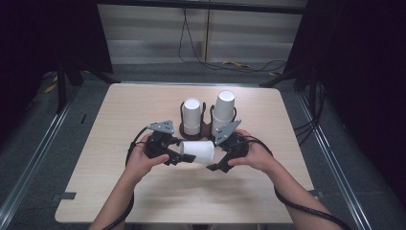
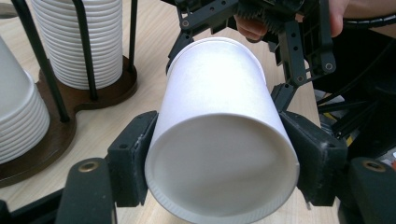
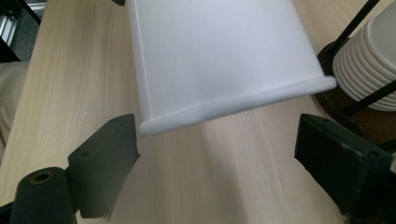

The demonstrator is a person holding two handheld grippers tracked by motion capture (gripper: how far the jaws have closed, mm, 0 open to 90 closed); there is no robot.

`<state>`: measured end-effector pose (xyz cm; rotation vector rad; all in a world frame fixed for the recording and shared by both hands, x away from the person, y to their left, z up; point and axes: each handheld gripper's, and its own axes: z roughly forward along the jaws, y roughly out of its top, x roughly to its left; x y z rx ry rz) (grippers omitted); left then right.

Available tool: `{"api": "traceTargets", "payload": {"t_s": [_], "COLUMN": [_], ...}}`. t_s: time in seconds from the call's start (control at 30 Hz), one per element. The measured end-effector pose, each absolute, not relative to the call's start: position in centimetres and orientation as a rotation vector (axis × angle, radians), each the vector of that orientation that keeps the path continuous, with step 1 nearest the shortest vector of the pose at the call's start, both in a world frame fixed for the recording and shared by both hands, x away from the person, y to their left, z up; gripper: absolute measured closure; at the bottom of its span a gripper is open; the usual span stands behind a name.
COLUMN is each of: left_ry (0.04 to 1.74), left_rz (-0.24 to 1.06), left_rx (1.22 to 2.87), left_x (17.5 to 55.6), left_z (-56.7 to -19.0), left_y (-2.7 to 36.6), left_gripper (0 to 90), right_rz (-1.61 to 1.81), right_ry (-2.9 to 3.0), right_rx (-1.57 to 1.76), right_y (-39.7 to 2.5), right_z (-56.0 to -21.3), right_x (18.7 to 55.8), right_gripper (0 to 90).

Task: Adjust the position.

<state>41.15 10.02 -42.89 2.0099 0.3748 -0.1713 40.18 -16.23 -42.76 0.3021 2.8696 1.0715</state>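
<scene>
Between my two grippers: a white paper cup [image 1: 197, 151] lies sideways above the table [image 1: 95, 191], just in front of the cup holder [image 1: 203, 128].

Left gripper [image 2: 219, 170]: I have it closed on the cup near the bottom end, one pad on each side, touching the wall. The closed base faces this camera. I hold it here because the narrow end is stiff and does not crush easily.

Right gripper [image 3: 217, 149]: the jaws stand wide apart, with nothing between them that they touch. The rolled rim of the cup hangs just ahead of them, and the left pad [image 3: 107, 149] is near the rim but clear of it. I judge it waits here to receive the open end.

Cup holder: dark wooden base with thin black rods. It carries two stacks, the shorter stack [image 1: 192, 115] at left and the taller stack [image 1: 222, 110] at right, both upside down. The rods keep the stacks straight, so one cup can go on or off.

Step in hand: I think a handover from left to right, or turning the cup for stacking; which one I cannot say.

Risk: too strong a squeeze at the rim would bend the thin wall.
</scene>
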Motion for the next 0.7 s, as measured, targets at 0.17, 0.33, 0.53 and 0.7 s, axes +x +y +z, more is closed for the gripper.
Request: {"api": "traceTargets", "payload": {"t_s": [0.17,0.33,0.53,0.7], "left_ry": [0.383,0.373,0.377,0.380], "left_rz": [-0.171,-0.170,-0.170,-0.176], "left_rx": [1.997,1.986,1.988,1.987], "left_x": [41.1,41.1,41.1,41.1], "left_z": [-42.8,-42.7,-42.8,-42.9], "left_y": [10.3,10.5,10.6,10.6], "left_gripper": [31.7,31.7,31.7,31.7], "right_rz": [1.114,1.182,1.253,1.313], "right_ry": [2.839,2.817,2.787,2.753], "right_rx": [0.328,0.364,0.396,0.440], "right_y": [-16.7,-17.1,-17.5,-17.8], "right_z": [-43.1,-43.4,-44.0,-44.6], "right_x": [40.1,40.0,39.7,39.6], "right_gripper": [12.8,12.8,12.8,12.8]}}
